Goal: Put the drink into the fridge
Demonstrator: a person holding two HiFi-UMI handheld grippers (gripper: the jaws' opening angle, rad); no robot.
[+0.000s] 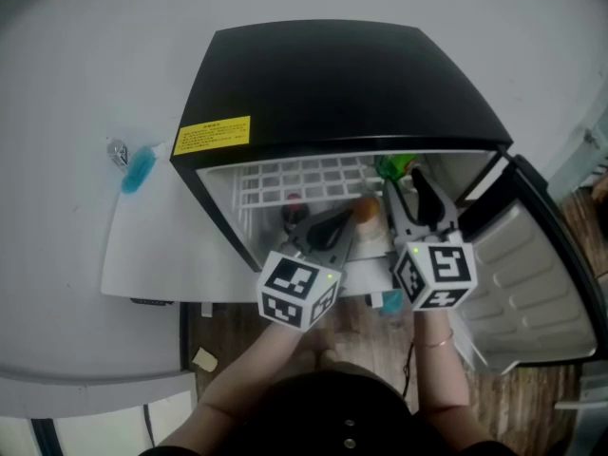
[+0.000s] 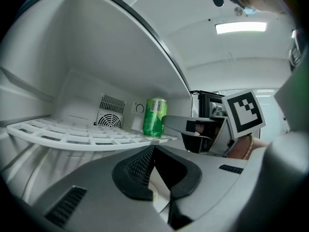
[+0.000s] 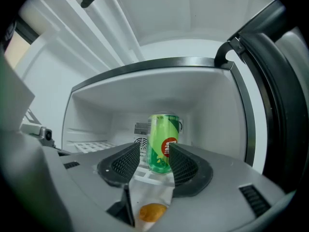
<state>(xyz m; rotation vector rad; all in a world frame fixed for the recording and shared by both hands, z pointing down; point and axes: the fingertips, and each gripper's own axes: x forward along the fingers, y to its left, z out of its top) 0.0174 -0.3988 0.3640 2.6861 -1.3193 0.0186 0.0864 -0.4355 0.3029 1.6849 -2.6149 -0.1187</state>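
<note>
Fridge (image 1: 332, 74) with one green can (image 3: 163, 141)

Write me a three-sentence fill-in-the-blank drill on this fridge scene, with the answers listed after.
1. The drink can standing on the wire shelf is coloured ____.
2. The door of the black mini fridge stands ____.
3. The sticker on the fridge's top is ____.
Missing words: green; open; yellow.
</note>
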